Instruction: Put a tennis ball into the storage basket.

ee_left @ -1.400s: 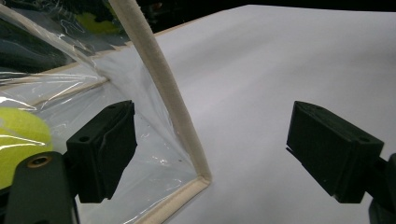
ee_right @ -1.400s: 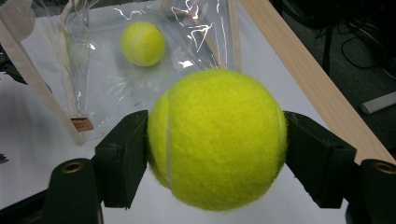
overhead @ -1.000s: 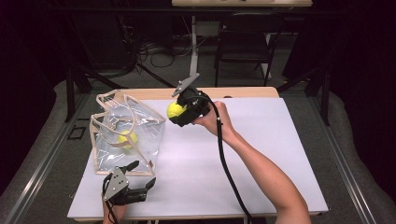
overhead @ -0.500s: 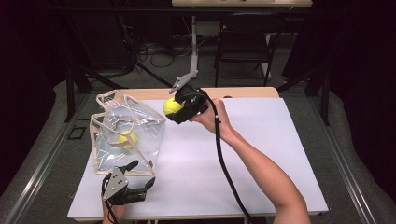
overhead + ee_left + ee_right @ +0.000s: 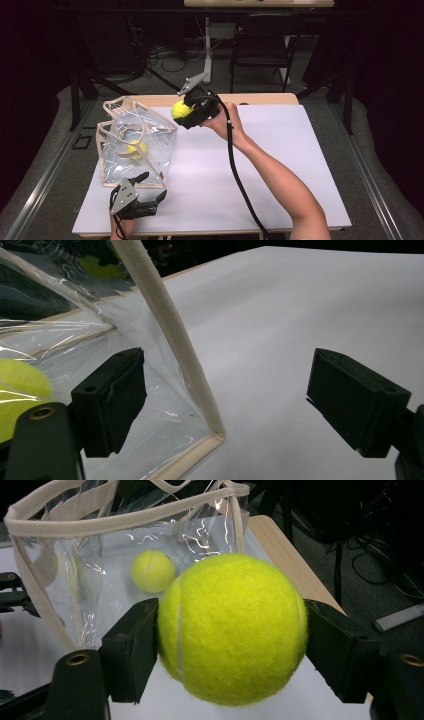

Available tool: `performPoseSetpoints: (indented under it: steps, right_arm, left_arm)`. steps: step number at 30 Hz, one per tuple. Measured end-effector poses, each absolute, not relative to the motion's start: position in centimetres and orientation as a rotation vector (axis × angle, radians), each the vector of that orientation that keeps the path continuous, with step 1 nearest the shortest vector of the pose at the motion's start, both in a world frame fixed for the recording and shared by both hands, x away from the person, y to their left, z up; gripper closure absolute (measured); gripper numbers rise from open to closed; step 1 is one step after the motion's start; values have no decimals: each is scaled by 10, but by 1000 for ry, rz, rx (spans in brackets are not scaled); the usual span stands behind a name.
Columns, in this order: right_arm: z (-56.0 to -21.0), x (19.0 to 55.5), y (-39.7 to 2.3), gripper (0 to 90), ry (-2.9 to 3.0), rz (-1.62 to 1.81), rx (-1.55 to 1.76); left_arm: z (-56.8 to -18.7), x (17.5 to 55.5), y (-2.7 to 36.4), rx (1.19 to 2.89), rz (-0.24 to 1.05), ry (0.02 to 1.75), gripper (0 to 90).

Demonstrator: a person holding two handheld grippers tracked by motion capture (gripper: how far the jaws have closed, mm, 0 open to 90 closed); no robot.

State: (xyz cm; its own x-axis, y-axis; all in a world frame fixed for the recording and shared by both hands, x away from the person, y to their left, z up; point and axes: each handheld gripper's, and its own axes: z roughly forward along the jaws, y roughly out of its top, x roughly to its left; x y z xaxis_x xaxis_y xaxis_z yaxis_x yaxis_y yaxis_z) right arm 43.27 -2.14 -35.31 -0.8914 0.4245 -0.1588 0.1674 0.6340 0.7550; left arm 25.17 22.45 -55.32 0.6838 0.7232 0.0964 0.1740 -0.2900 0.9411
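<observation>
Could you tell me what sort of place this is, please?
Probably a lab or studio set up for recording: a white-topped table under dark surroundings, loose cables on the floor, and a chair at another desk behind.

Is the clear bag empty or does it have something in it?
Not empty: the clear bag holds one tennis ball, seen through its wall.

two tennis balls (image 5: 180, 109) (image 5: 135, 148), one clear bag (image 5: 150, 165) (cream-trimmed), two grippers (image 5: 191, 111) (image 5: 150, 192).

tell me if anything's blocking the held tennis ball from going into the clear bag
Nothing visible does. The right gripper holds the tennis ball beside the clear bag, whose top stands open; a second ball already lies inside.
</observation>
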Motion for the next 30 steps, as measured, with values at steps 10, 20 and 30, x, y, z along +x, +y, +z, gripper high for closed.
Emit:
performPoseSetpoints:
  steps: [10,20,30]
  right_arm:
    - [-346,431,-15,258,2529,1147,460]
    - [-341,428,-7,258,2522,1157,425]
    - [-338,428,0,258,2524,1173,408]
  left_arm:
    - [-553,252,225,1818,637,712,160]
    - [-553,251,225,1815,641,710,160]
    - [-553,251,225,1811,640,709,160]
